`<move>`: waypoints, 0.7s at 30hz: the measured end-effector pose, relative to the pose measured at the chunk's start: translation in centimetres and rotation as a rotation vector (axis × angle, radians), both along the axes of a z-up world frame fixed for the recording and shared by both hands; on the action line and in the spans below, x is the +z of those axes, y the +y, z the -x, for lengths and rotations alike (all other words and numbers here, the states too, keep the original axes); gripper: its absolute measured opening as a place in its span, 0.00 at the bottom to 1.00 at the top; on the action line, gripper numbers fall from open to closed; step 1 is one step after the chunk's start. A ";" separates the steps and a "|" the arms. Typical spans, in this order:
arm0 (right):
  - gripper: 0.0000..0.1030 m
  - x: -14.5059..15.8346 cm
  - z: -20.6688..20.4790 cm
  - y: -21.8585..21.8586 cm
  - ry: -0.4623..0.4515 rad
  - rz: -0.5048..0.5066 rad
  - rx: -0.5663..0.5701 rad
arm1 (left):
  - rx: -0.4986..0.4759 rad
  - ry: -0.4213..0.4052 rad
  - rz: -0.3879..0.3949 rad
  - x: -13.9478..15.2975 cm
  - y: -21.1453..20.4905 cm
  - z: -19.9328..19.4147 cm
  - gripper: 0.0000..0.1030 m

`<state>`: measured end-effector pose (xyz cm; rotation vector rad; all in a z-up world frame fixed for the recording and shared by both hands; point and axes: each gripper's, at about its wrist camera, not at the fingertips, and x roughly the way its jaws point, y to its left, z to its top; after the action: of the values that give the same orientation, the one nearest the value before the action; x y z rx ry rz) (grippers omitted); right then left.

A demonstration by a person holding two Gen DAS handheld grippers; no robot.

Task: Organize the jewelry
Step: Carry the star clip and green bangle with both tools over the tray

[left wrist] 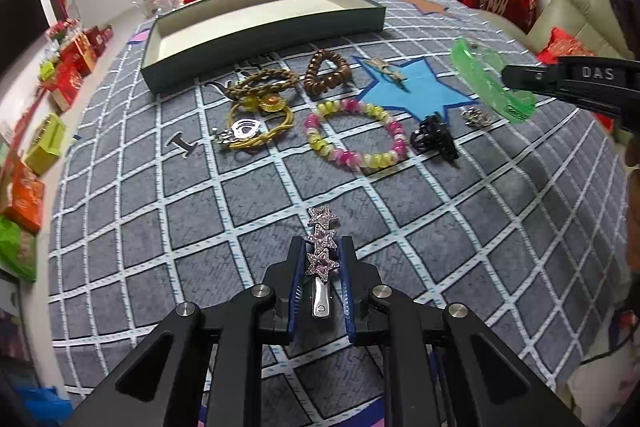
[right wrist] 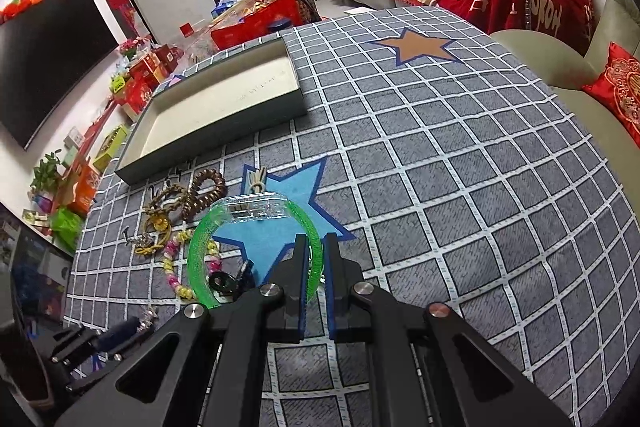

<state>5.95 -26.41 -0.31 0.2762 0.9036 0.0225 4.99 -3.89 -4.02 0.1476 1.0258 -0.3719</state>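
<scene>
Rhinestone-silver, one hair clip (left wrist: 320, 259) topped with three stars lies on the grey grid-patterned cloth (left wrist: 480, 227), lengthwise between the blue pads of the left gripper (left wrist: 321, 247); a gap shows on each side, so the pads stand spread around it without pressing. The right gripper (right wrist: 316, 247) has its jaws pinched on one green translucent bangle (right wrist: 256, 223), held up above the cloth to the right of the pile.

Farther out lies the rest of the jewelry: one pink-and-yellow beaded bracelet (left wrist: 354, 133), one black claw clip (left wrist: 434, 137) to its right, one small silver piece (left wrist: 476, 117) beyond that, one brown coil hair tie (left wrist: 328, 71), one braided brown band (left wrist: 262, 83), one gold cord piece with a yellow flower and silver charm (left wrist: 256, 123), and one small tan clip (left wrist: 386, 71) lying on one blue star patch (left wrist: 416, 95).

Beyond them sits one shallow dark-green box (left wrist: 264, 47) with a cream inside, holding nothing. One tan star patch (right wrist: 416, 47) marks the far cloth.
</scene>
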 end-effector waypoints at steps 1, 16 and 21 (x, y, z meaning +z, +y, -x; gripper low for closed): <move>0.08 0.1 -0.1 0.1 -0.002 -0.001 0.002 | 0.000 0.007 0.015 0.1 0.3 0.0 0.33; 0.08 3.8 -5.1 2.0 -0.045 -0.013 0.061 | 0.038 -0.055 0.136 6.9 3.0 -4.7 0.33; 0.08 5.6 -8.4 3.2 -0.063 -0.009 0.096 | 0.057 -0.105 0.144 9.6 3.6 -8.6 0.33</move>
<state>14.40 -23.21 5.30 0.2386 0.8534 0.1237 13.56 -0.31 5.57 0.0080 0.8941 -0.3807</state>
